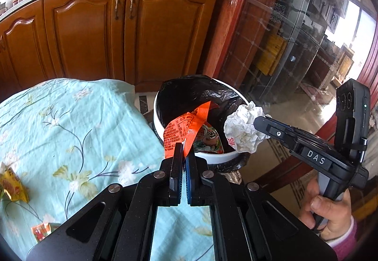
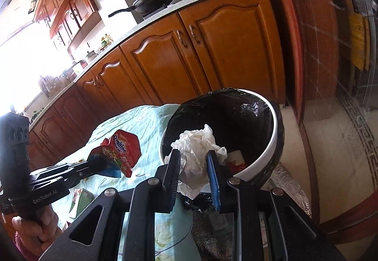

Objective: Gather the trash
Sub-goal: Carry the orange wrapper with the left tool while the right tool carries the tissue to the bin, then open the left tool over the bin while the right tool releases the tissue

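Kitchen bin — two claws, two scraps

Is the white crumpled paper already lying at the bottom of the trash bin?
No, the crumpled paper is clamped in the right gripper above the bin's rim.

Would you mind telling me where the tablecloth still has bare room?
Free: the tablecloth stretch between the yellow wrapper and the bin. Crowded: the bin mouth, where the red wrapper and crumpled paper hang.
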